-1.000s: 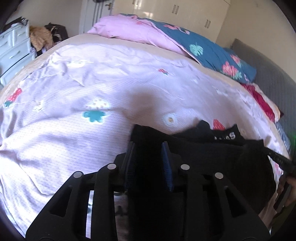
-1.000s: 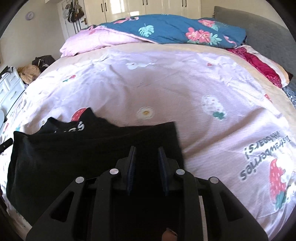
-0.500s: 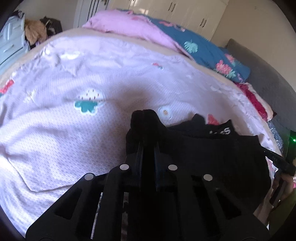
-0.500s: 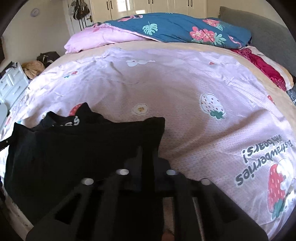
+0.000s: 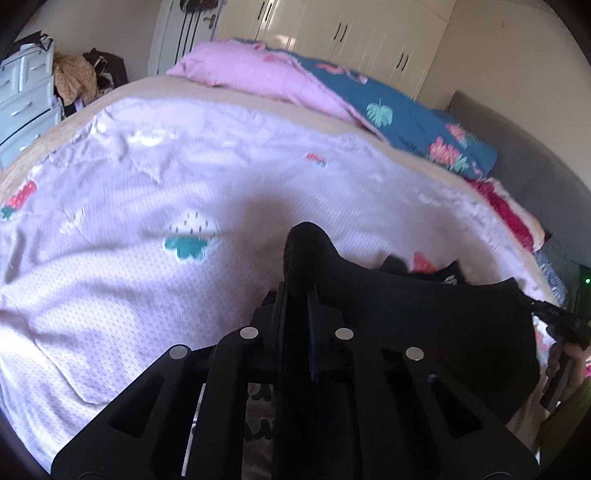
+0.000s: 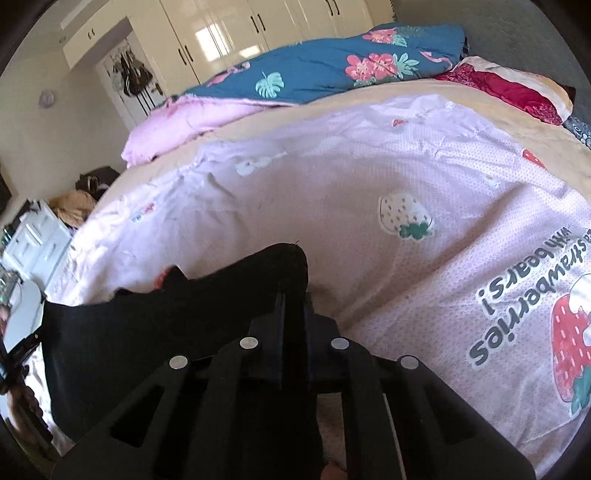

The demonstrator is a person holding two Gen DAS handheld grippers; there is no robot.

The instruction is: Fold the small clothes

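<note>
A small black garment [image 5: 424, 317] with white lettering is held up over the near edge of the bed. My left gripper [image 5: 297, 291] is shut on its left corner, and the cloth bulges up between the jaws. My right gripper [image 6: 293, 295] is shut on the garment's right corner [image 6: 284, 266]. The cloth [image 6: 147, 339] hangs stretched between the two grippers, above the pale pink strawberry-print sheet [image 6: 406, 177]. The right gripper also shows at the right edge of the left wrist view [image 5: 561, 325].
A pink quilt [image 5: 266, 81] and a blue floral quilt [image 6: 332, 70] lie piled at the far side of the bed. A red blanket [image 6: 509, 88] lies at the far right. White drawers [image 5: 22, 96] and heaped clothes [image 5: 74, 77] stand left of the bed. Wardrobes [image 6: 229, 26] line the back wall.
Both grippers closed on the garment's near corners and lifted them. The black cloth rose off the sheet, and both views tilted upward.
</note>
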